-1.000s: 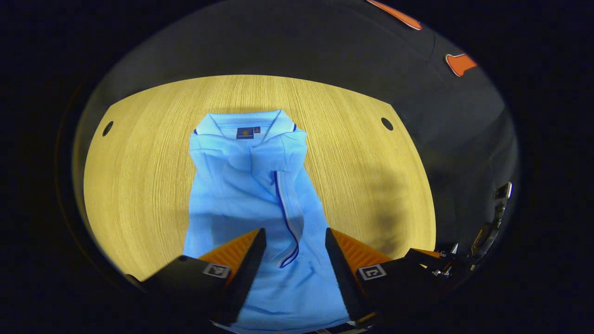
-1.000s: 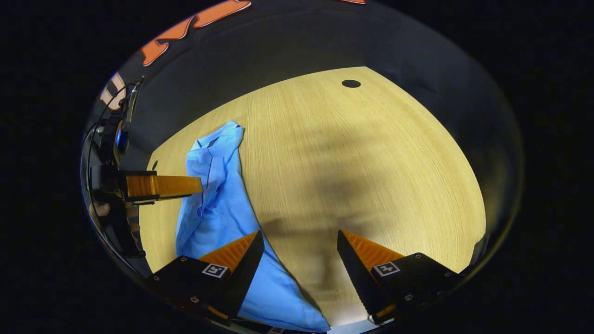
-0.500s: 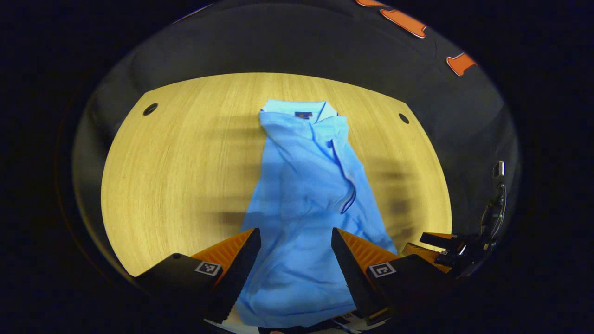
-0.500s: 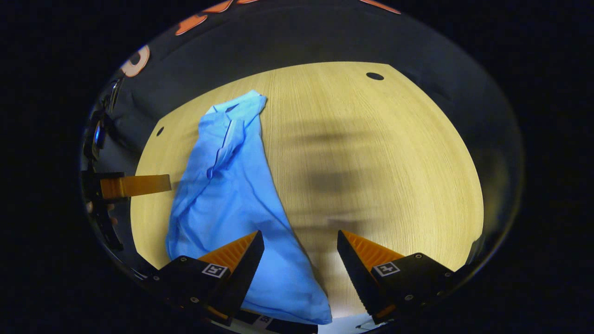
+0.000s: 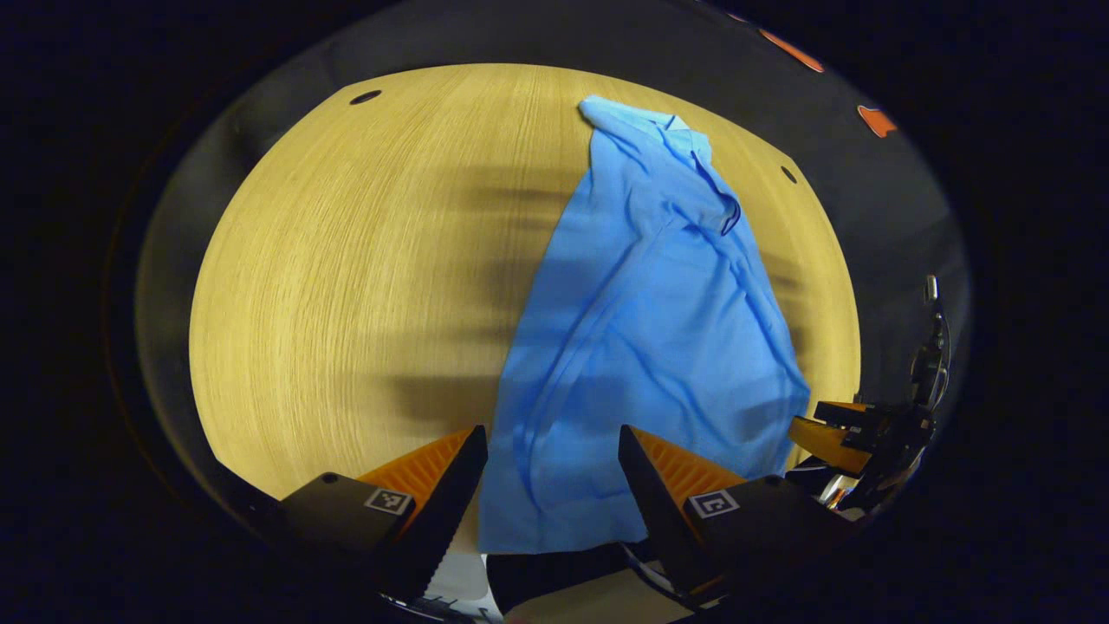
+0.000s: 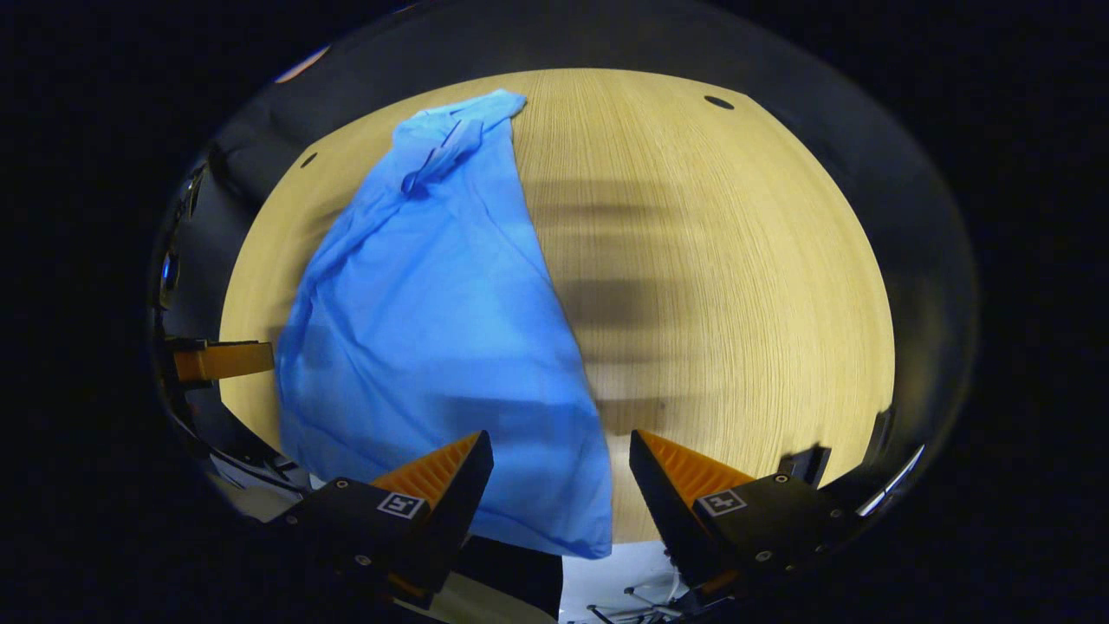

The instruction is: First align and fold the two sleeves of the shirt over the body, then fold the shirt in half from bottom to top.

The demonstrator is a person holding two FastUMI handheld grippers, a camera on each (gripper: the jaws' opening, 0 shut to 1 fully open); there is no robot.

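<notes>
Your left gripper [image 5: 552,446] is spread open over the near hem of the light-blue polo shirt [image 5: 645,329], holding nothing; your right gripper [image 6: 561,455] is equally open at the hem's other corner. The shirt lies lengthwise on the pale wooden table [image 6: 736,277], sleeves folded in, collar [image 5: 667,130] at the far end

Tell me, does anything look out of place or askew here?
Yes. The light blue polo shirt lies slanted and wrinkled on the round wooden table, its hem overhanging the near edge.
</notes>
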